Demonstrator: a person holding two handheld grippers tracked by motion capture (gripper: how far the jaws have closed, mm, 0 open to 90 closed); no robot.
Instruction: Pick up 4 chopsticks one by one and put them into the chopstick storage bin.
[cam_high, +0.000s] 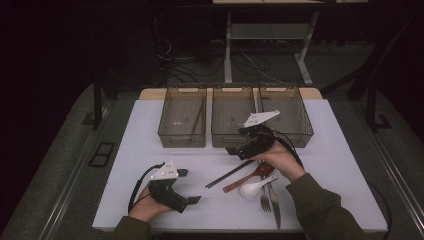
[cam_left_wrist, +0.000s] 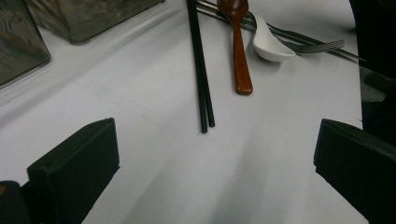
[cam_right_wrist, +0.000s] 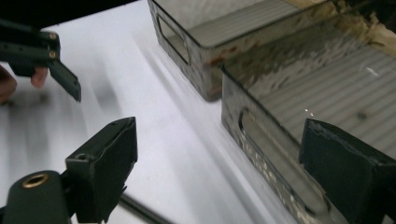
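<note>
White table top (cam_high: 145, 130) — matte, rectangular, with a narrow wooden strip (cam_high: 150, 93) along its far edge. Grey floor (cam_high: 60, 150) surrounds it on both sides. Behind the table stands a white desk frame (cam_high: 228, 50) on two legs — loose cables (cam_high: 172, 60) lie tangled on the floor beside it. A black upright post (cam_high: 96, 102) rises left of the table, another black stand (cam_high: 372, 107) to its right. A small black double frame (cam_high: 101, 154) lies on the floor at left.

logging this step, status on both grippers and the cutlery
Left gripper open, empty, low on the table. Right gripper open, empty, by the middle bin. Black chopsticks, brown spoon, white spoon and fork lie loose. Nothing in the way.
</note>
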